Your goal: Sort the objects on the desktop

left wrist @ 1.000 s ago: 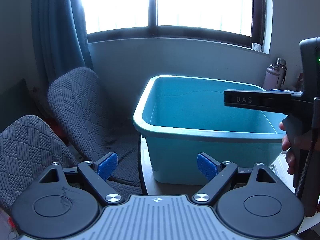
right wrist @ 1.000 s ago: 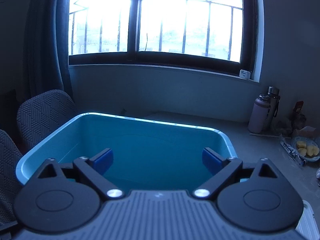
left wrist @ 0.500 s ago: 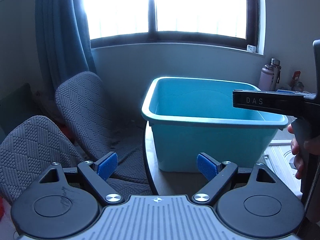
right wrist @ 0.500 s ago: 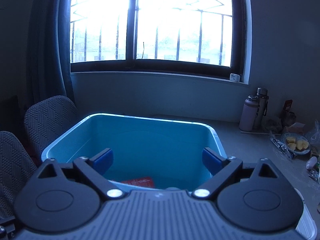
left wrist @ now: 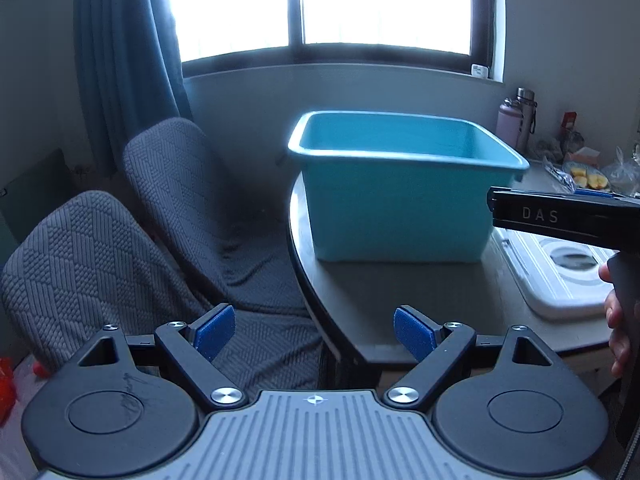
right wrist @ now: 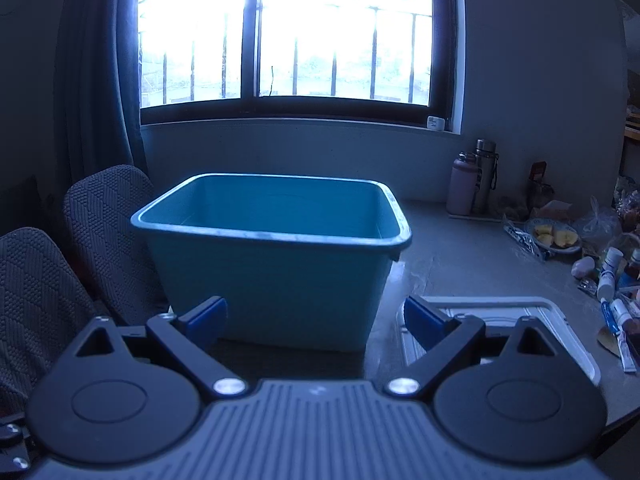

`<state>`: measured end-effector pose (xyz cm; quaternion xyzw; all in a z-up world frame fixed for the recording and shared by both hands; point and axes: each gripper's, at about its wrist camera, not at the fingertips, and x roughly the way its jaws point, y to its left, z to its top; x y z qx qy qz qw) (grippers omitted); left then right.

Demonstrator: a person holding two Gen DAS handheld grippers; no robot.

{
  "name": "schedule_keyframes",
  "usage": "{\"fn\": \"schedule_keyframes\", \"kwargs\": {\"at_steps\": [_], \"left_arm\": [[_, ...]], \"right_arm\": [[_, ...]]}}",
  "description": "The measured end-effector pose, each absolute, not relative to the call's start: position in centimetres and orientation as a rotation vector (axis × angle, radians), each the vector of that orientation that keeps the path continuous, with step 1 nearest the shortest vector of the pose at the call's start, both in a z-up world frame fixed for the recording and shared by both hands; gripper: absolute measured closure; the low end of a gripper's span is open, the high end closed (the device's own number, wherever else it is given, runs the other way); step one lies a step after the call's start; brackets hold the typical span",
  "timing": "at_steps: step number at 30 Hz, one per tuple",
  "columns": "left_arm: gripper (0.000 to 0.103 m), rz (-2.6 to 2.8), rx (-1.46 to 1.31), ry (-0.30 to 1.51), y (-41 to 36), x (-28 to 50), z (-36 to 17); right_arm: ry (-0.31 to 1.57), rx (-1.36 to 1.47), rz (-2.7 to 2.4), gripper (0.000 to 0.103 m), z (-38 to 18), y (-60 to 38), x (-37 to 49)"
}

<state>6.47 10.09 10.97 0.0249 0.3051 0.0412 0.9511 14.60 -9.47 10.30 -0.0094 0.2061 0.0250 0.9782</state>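
Left gripper [left wrist: 314,330] and right gripper [right wrist: 316,320]: both spread wide, nothing held. Teal bin [right wrist: 272,256] on table [left wrist: 400,304], ahead. Tubes [right wrist: 612,300] lie far right. Step: between picks. Next: reach right toward clutter.

The teal tub [right wrist: 276,256] is hiding its own floor behind its near wall in both views, so any contents are staying out of sight. At 3 o'clock in the left wrist view, the right gripper's body [left wrist: 560,220] is running off the edge. At 3 o'clock in the right view, small tubes [right wrist: 612,300] are blurring together.
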Motion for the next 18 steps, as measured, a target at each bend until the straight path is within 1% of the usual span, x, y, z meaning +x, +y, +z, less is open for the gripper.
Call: {"fn": "schedule_keyframes", "kwargs": {"at_steps": [8, 18], "left_arm": [[0.014, 0.072, 0.067, 0.663, 10.0, 2.9, 8.6], [0.014, 0.053, 0.056, 0.719, 9.7, 1.8, 5.2]], "right_arm": [[0.489, -0.015, 0.027, 0.008, 7.6, -10.4, 11.0], [0.561, -0.021, 0.001, 0.008, 4.5, -11.8, 8.1]]}}
